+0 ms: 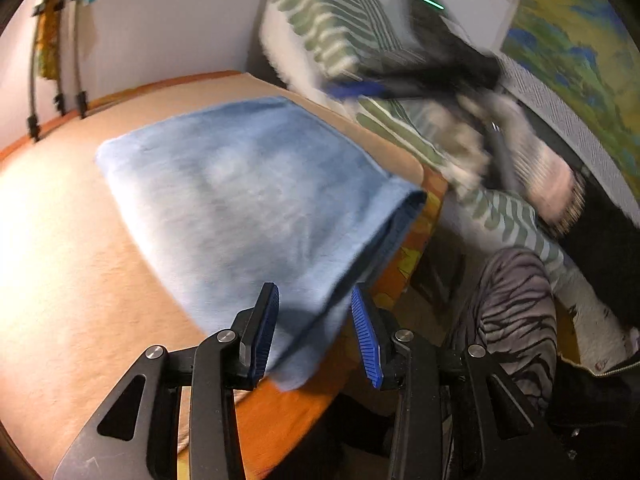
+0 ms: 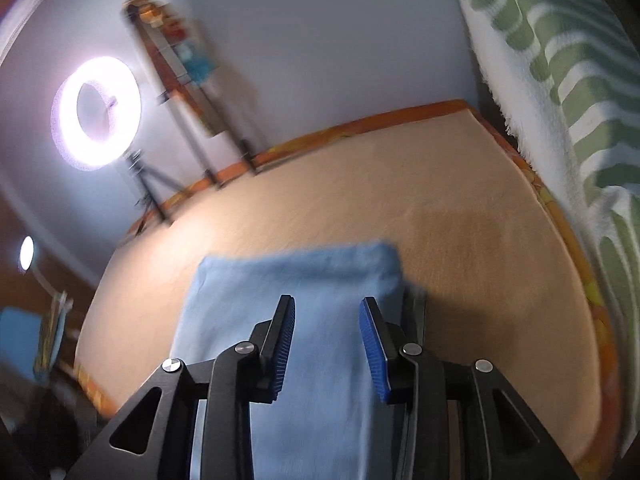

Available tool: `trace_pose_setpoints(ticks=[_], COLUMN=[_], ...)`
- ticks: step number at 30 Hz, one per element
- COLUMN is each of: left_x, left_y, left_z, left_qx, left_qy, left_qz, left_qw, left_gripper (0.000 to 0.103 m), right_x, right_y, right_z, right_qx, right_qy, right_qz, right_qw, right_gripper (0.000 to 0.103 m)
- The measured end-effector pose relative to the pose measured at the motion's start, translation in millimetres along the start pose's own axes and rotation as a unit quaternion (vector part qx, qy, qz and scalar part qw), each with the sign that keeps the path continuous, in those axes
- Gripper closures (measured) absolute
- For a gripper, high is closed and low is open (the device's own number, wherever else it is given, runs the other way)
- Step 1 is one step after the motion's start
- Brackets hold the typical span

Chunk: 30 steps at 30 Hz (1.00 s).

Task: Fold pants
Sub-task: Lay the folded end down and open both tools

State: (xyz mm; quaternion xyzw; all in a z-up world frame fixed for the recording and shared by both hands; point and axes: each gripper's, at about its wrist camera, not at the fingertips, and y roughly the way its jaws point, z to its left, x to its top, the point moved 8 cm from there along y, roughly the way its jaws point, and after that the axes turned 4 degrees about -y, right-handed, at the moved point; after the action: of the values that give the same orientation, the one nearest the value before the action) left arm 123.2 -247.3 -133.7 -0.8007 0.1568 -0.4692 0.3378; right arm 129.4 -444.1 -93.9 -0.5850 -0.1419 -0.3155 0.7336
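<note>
Right gripper [image 2: 327, 344] spread wide, above folded blue pants [image 2: 296, 292], tan surface [image 2: 460, 216]

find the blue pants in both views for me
Left wrist: pants fill the centre on the tan table, near corner between the open left hand-held gripper fingers.
Right wrist: pants low centre, under the open right hand-held gripper.
Shared landmark: green striped towel.

Pale wall [image 2: 320, 40], glowing ring light [image 2: 96, 114] on tripod, green-striped blanket [image 2: 580, 92].
</note>
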Motion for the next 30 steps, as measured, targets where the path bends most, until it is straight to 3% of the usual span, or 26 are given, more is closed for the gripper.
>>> trace_pose_setpoints(ticks=[4,6,9,11,12,13,15,17,18,23,30], left_x=[11.6,18.0,30.4,33.9,36.1,38.4,39.0,41.5,39.8,44.3,49.6], left_y=[-6.0,-9.9,-16.4,-18.9,-18.4,-18.1,-15.8,-10.0,-7.1,11.9,38.9], left_z=[22.0,37.4,62.1,75.3,79.0,84.8,94.0,102.4,105.1,124.9,137.3], left_qx=[0.022,0.029,0.041,0.050,0.052,0.056,0.058,0.052,0.049,0.034,0.015], left_qy=[-0.025,-0.054,-0.093,-0.111,-0.115,-0.123,-0.141,-0.166,-0.174,-0.231,-0.266], left_qz=[-0.022,-0.031,-0.037,-0.038,-0.039,-0.037,-0.034,-0.028,-0.024,-0.015,-0.003], left_qw=[0.9992,0.9976,0.9941,0.9919,0.9912,0.9902,0.9877,0.9844,0.9832,0.9721,0.9639], left_gripper=[0.067,0.067,0.067,0.067,0.065,0.056,0.048,0.047,0.046,0.044,0.044], right_x=[-47.2,-77.2,-123.1,-136.2,-136.2,-132.3,-114.2,-96.9,-88.1,-50.6,-32.7], right_y=[-28.5,-29.3,-16.6,-14.8,-16.9,-20.7,-30.6,-34.7,-35.4,-11.5,28.9], right_z=[18.8,23.8,21.8,20.3,21.1,22.1,21.6,15.9,12.4,-17.3,-59.8], right_qx=[-0.007,-0.018,-0.061,-0.075,-0.075,-0.071,-0.055,-0.049,-0.051,-0.023,-0.011], right_qy=[-0.038,-0.061,-0.098,-0.114,-0.118,-0.119,-0.101,-0.079,-0.073,-0.006,0.054], right_qz=[0.034,0.076,0.158,0.182,0.182,0.175,0.138,0.103,0.088,0.063,0.067], right_qw=[0.999,0.995,0.981,0.974,0.973,0.975,0.984,0.990,0.992,0.998,0.996], right_gripper=[0.068,0.069,0.070,0.068,0.068,0.068,0.062,0.032,0.029,0.027,0.027])
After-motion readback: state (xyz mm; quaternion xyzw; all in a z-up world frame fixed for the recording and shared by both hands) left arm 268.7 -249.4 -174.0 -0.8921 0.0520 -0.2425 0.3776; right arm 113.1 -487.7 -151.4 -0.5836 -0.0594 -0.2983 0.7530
